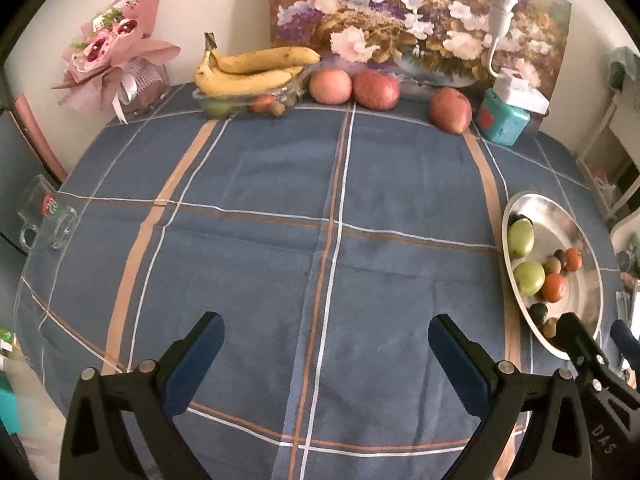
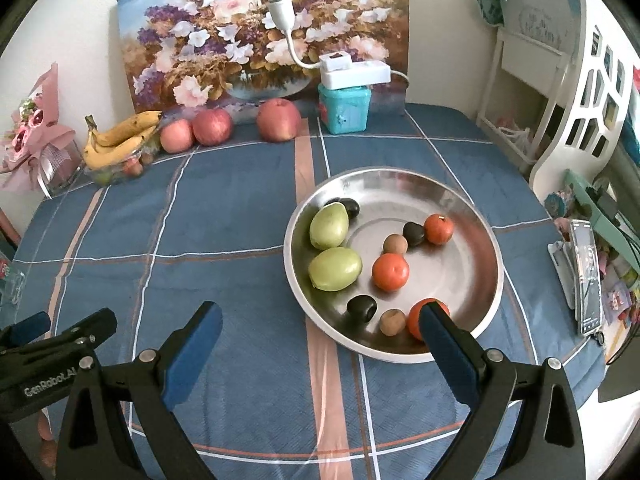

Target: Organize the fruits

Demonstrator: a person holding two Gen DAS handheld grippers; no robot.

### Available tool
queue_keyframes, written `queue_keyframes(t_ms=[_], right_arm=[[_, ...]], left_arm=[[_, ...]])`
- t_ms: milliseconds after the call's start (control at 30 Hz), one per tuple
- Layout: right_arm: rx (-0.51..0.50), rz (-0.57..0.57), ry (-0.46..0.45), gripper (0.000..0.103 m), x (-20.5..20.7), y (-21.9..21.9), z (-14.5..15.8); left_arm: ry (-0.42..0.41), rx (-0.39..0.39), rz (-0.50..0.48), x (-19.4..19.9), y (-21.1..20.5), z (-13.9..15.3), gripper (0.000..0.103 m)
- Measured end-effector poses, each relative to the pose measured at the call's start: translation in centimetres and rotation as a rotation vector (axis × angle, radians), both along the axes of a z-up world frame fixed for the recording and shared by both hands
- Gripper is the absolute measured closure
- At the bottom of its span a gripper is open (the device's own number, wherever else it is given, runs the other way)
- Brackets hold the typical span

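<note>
A steel plate (image 2: 460, 200) on the blue checked tablecloth holds two green fruits (image 2: 329, 226), three small orange fruits (image 2: 390, 272), dark plums (image 2: 361, 307) and small brown fruits (image 2: 392, 322). It also shows at the right in the left wrist view (image 1: 560, 216). Three red apples (image 1: 376, 89) and a banana bunch (image 1: 256, 68) on a clear tray (image 1: 240, 104) sit at the table's back. My left gripper (image 1: 326, 336) is open and empty over the cloth. My right gripper (image 2: 322, 326) is open and empty at the plate's near rim, its right finger (image 2: 448, 340) in front of an orange fruit.
A flower painting (image 1: 400, 20) leans on the back wall. A teal box (image 1: 502, 120) with a white lamp base on it stands at the back right. A pink bouquet (image 1: 116, 56) is at the back left, a glass mug (image 1: 48, 216) at the left edge. A phone (image 2: 586, 280) stands at the right.
</note>
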State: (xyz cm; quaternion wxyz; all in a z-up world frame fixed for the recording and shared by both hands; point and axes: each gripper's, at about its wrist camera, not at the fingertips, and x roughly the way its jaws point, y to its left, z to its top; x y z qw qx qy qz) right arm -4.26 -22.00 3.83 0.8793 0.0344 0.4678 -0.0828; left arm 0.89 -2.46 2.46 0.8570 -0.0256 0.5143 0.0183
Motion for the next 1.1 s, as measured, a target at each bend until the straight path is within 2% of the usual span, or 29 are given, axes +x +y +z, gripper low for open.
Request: queue_keyframes(t_ms=[233,567,1100], right_arm=[[0.007,-0.005,0.010,0.004,0.1,-0.2,-0.2],[0.013,-0.010,0.029,0.004,0.2,-0.6,-0.7],[0.028,-0.024,0.062,0.004,0.4,-1.5,-1.3]], left_arm=[[-0.013,-0.019,0.023,-0.3,0.5,-0.2,0.000],[-0.028,0.034,0.004,-0.5,-0.1,-0.6,0.000],[-0.007,0.040,-0.012,-0.3,-0.2,-1.2,0.000]])
